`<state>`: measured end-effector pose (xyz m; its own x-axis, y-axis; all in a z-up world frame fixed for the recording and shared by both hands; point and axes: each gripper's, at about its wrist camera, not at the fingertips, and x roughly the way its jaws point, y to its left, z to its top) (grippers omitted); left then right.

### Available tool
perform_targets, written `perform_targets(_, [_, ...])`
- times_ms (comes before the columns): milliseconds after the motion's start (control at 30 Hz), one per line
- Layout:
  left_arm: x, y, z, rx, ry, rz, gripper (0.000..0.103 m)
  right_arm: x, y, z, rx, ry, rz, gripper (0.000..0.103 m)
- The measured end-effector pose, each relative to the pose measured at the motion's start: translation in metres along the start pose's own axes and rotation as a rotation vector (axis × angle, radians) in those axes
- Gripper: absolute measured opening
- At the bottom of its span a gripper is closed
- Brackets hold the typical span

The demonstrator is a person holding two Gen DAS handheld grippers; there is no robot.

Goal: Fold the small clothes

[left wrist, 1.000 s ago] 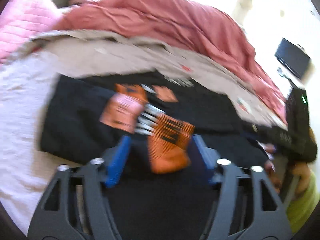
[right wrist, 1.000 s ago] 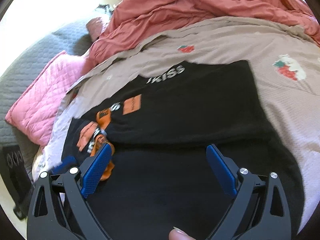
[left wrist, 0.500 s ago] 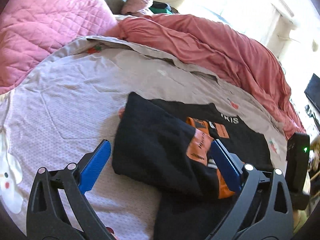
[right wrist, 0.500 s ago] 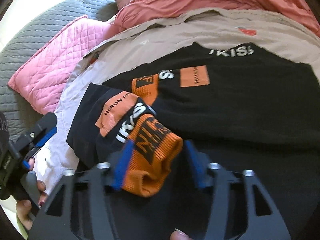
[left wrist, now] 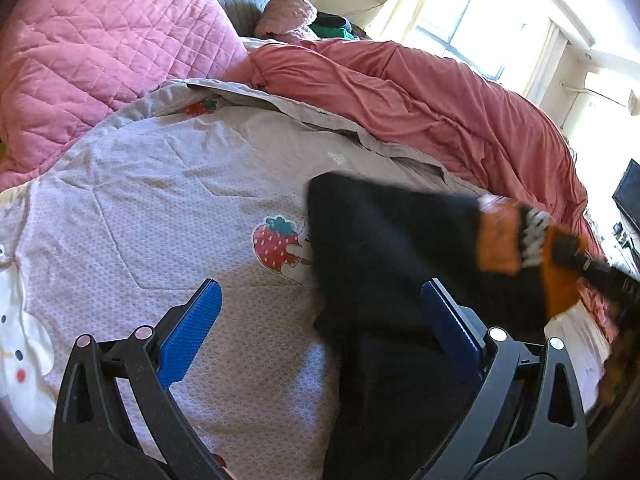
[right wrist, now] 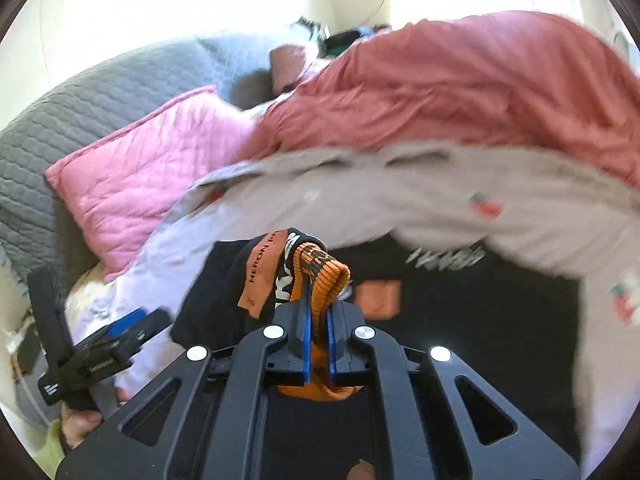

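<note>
The right gripper [right wrist: 316, 342] is clamped on the orange cuff [right wrist: 320, 276] of a black sweatshirt [left wrist: 380, 248], its jaws having just closed; the sleeve stretches leftward. The left gripper [left wrist: 320, 340] gapes wide, empty, beside the garment's left edge on a strawberry-print quilt [left wrist: 160, 208] on a sunlit bed.

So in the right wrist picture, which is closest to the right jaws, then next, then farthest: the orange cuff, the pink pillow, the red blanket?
1. Orange cuff: pinched between the jaws.
2. Pink pillow: up left.
3. Red blanket: far back, top right.
</note>
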<state>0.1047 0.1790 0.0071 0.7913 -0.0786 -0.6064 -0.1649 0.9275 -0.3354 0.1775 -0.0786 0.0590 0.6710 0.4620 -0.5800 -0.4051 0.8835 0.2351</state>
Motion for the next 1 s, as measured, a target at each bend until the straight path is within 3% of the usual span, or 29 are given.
perform_targets(167, [0.005,-0.005,-0.002,0.029,0.009,0.022,0.093,-0.013,-0.053,0.014,-0.001,-0.001,-0.118,0.005])
perform_targets(400, [0.011,-0.022,-0.006,0.102,0.028,0.023,0.093,0.003,-0.118,-0.008,0.075,0.089,-0.242,0.005])
perform_targets(500, [0.019,-0.039,0.0,0.115,0.063,-0.007,0.093,0.007,-0.131,-0.022,0.102,0.111,-0.258,0.005])
perform_targets(600, [0.035,-0.068,0.012,0.159,0.101,0.011,0.093,0.013,-0.138,-0.031,0.121,0.137,-0.276,0.005])
perform_targets(733, [0.071,-0.104,0.02,0.182,0.151,-0.011,0.093,0.024,-0.146,-0.039,0.13,0.173,-0.298,0.005])
perform_targets(867, [0.107,-0.114,0.004,0.204,0.208,-0.039,0.093,0.035,-0.153,-0.043,0.126,0.198,-0.311,0.006])
perform_targets(1000, [0.13,-0.102,-0.02,0.225,0.269,0.01,0.093,0.046,-0.157,-0.048,0.101,0.226,-0.347,0.008])
